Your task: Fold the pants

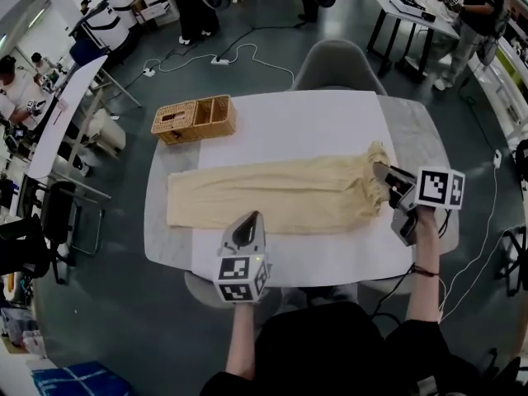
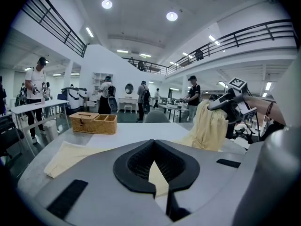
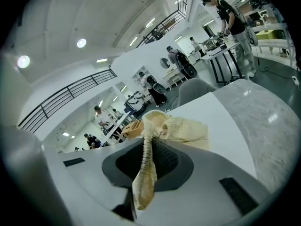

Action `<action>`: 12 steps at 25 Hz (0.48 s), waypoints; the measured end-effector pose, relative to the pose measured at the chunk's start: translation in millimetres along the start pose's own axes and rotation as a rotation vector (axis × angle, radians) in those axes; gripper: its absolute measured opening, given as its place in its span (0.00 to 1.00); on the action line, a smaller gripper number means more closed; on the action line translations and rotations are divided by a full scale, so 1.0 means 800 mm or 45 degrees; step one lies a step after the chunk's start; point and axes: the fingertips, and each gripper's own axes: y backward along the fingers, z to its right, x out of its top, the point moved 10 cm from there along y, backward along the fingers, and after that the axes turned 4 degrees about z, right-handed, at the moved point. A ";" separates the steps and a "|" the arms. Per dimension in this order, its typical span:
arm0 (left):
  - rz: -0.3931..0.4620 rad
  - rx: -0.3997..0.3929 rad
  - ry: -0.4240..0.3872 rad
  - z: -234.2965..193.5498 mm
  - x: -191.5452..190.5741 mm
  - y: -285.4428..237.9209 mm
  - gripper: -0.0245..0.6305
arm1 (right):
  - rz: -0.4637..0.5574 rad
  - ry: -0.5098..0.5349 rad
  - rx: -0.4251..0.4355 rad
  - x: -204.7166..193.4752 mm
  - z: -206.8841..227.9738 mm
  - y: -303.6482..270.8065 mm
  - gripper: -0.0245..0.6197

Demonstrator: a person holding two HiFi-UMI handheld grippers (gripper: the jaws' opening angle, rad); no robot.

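Pale yellow pants lie lengthwise across the white table, hems at the left, waistband at the right. My right gripper is shut on the bunched waistband and holds it lifted off the table; a strip of the waistband runs down between the jaws of the right gripper. My left gripper hovers at the pants' near edge around mid-length. In the left gripper view, the left gripper has its jaw tips together, with yellow cloth showing beneath the notch. The raised waistband hangs from the right gripper.
A wicker basket with compartments sits at the table's far left corner. A grey chair stands behind the far edge. Bare tabletop lies beyond the pants. Other tables and people stand around the room.
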 end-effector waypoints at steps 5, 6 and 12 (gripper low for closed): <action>0.012 0.002 0.001 -0.022 -0.006 0.020 0.05 | 0.020 0.014 0.060 -0.014 -0.036 -0.016 0.11; 0.014 0.003 0.001 -0.028 -0.006 0.025 0.05 | 0.019 0.021 0.061 -0.016 -0.044 -0.020 0.11; 0.018 0.035 0.001 -0.050 -0.007 0.053 0.05 | 0.030 0.049 0.196 -0.022 -0.087 -0.045 0.11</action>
